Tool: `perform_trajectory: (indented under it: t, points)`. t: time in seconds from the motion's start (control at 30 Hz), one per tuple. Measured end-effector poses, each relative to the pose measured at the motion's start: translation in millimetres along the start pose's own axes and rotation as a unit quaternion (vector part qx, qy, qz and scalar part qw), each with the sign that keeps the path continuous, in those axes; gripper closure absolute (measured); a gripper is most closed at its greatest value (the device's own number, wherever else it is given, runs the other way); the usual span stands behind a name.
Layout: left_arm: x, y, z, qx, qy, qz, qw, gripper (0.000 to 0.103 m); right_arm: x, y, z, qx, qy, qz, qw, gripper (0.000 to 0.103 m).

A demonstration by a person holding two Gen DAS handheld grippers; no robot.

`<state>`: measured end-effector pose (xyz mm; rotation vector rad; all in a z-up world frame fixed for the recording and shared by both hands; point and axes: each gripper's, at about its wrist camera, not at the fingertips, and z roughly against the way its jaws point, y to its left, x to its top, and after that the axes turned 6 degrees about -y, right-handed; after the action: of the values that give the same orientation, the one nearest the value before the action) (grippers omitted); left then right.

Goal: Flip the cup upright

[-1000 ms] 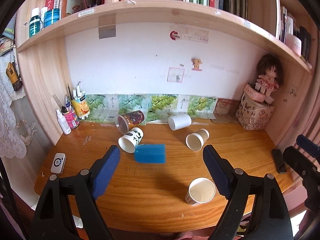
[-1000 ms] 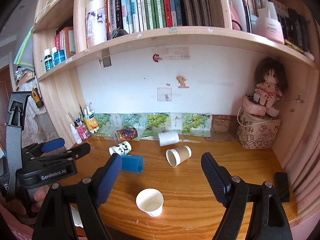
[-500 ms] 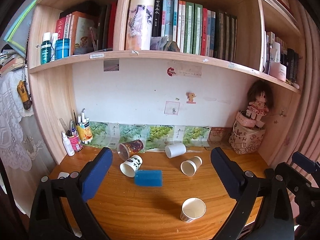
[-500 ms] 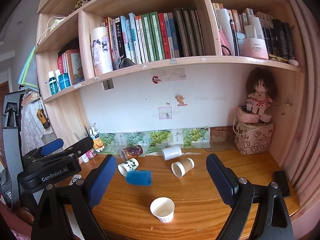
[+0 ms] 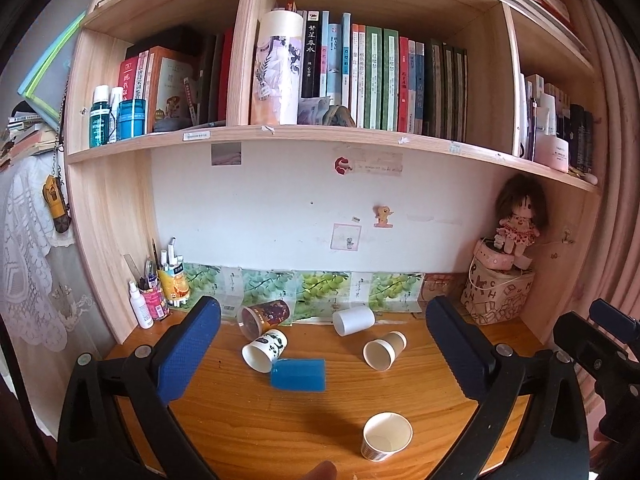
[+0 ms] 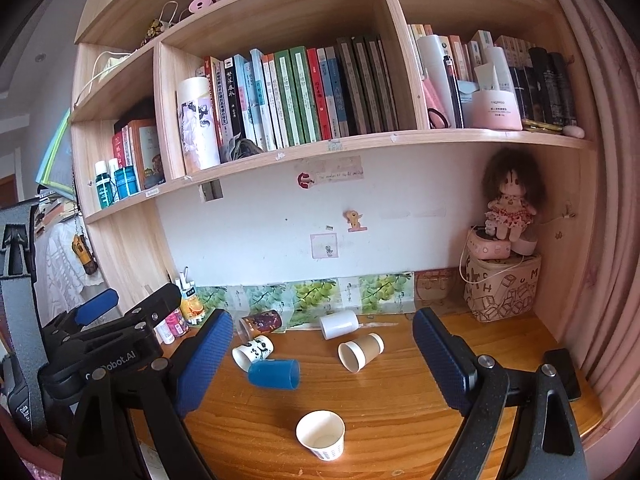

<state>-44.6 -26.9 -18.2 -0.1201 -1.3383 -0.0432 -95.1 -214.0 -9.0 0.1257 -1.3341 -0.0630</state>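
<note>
Several cups lie on their sides on the wooden desk (image 5: 248,420): a blue cup (image 5: 298,374) (image 6: 274,374), a white panda-print cup (image 5: 265,350) (image 6: 252,352), a dark printed cup (image 5: 264,317) (image 6: 260,322), a plain white cup (image 5: 353,320) (image 6: 339,324) and a brown paper cup (image 5: 384,350) (image 6: 360,352). One white paper cup (image 5: 386,437) (image 6: 321,435) stands upright near the front edge. My left gripper (image 5: 322,356) and right gripper (image 6: 322,360) are both open and empty, held back above the front of the desk.
A pen holder and bottles (image 5: 160,292) stand at the back left. A patterned box with a doll (image 5: 498,292) sits at the back right. A dark phone (image 6: 562,372) lies at the right edge. Bookshelves (image 5: 320,136) overhang the desk.
Both grippers have pulled back and tilted upward, so the cups look smaller and lower and more of the bookshelf shows. No cup has moved.
</note>
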Motion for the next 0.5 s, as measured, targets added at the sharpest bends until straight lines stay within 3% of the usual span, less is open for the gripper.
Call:
perform_trajectory:
  t: [0.5]
  points:
    - [1.9, 4.2, -9.0, 0.061, -0.007, 0.016, 0.9980, 0.000, 3.9, -5.2, -26.7, 0.028, 0.013, 0.007, 0.999, 0.011]
